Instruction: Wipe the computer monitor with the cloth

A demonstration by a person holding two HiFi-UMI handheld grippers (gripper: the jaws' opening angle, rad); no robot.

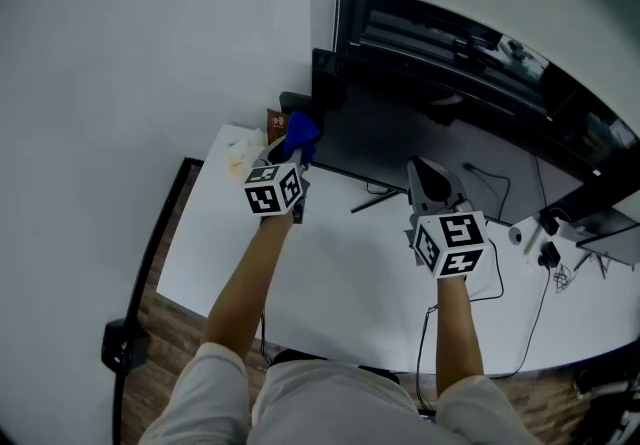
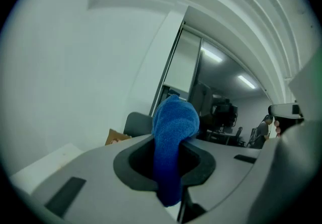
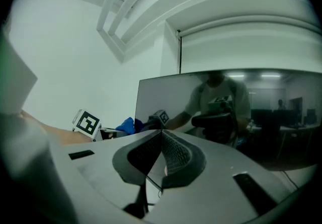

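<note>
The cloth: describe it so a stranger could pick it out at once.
Start at the white desk and find the dark monitor standing at its back. At the monitor's left edge, the left tool is shut on a small wad of terry cloth. It is the only bright blue thing there, beside a brown packet and the grey tool.

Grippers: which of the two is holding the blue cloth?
The left gripper: its jaws are shut on the blue cloth. The right gripper has its jaws together with nothing between them.
</note>
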